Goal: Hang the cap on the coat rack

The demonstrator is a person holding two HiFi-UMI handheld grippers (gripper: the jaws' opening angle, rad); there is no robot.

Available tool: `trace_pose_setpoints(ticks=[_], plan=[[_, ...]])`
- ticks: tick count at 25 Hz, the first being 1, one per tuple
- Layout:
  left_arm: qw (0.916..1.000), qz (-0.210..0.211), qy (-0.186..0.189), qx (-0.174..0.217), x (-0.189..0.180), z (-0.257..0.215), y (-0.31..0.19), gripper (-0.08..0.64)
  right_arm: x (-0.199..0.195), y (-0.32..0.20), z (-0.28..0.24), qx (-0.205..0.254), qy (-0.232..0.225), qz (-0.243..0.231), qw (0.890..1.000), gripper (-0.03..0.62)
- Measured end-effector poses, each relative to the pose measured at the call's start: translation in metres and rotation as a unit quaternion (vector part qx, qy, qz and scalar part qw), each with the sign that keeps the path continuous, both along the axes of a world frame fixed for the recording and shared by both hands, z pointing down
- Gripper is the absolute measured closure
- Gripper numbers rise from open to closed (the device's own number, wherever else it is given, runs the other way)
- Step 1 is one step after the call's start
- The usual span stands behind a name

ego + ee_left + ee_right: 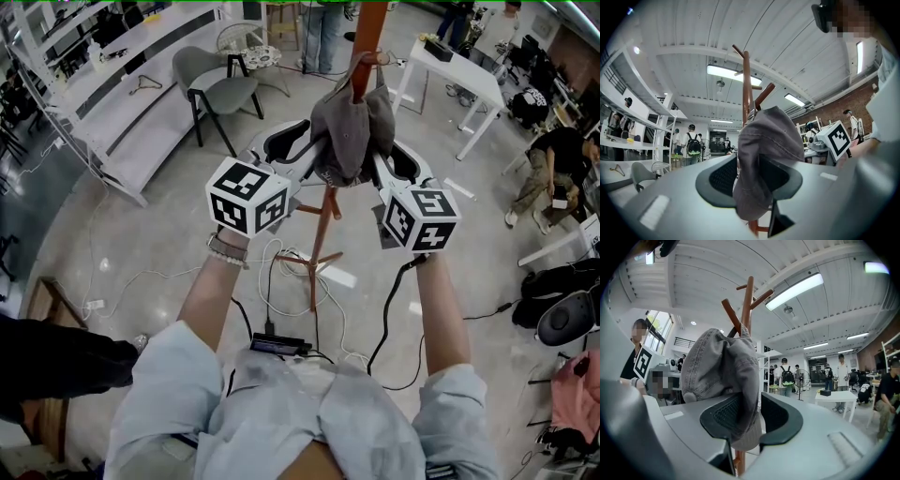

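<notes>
Grey cloth of the cap is draped over a peg high on the coat rack — pinched by the left gripper, loose between the right gripper's parted jaws — so hanging is judged nearly done, with release and withdrawal called for.

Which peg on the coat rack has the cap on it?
The lowest peg, whose tip pokes out above the cap; the higher pegs are bare.

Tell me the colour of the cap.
Grey; the cap shows best in the right gripper view.
</notes>
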State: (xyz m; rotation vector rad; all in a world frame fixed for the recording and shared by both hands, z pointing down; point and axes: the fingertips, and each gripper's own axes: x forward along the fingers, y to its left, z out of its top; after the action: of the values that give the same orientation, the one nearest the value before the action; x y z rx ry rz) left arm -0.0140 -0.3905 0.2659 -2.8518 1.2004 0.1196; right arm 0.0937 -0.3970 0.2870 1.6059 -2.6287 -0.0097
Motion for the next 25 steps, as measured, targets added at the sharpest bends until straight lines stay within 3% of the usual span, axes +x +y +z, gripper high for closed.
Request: trace_pose_setpoints(ticks=[11, 16, 21, 25], plan=[[0.9999, -0.008, 0.012, 0.009, -0.009, -0.009, 0.010, 0.436, 0.011, 0.010, -0.012, 0.021, -0.025, 0.013, 0.999, 0.416], [0.9996, -0.009, 0.020, 0.020, -0.015, -0.016, 0.023, 0.437, 0.010, 0.024, -0.020, 0.047, -0.004, 0.018, 0.999, 0.416], [0.9988, -0.019, 0.019, 0.040, -0.019, -0.025, 0.043, 0.437, 0.010, 0.043, -0.029, 0.070, 0.002, 0.026, 0.997, 0.429], [0.9981, -0.023, 0.017, 0.055, -0.021, -0.029, 0.062, 0.440, 0.011, 0.060, -0.032, 0.076, -0.011, 0.030, 0.997, 0.498]])
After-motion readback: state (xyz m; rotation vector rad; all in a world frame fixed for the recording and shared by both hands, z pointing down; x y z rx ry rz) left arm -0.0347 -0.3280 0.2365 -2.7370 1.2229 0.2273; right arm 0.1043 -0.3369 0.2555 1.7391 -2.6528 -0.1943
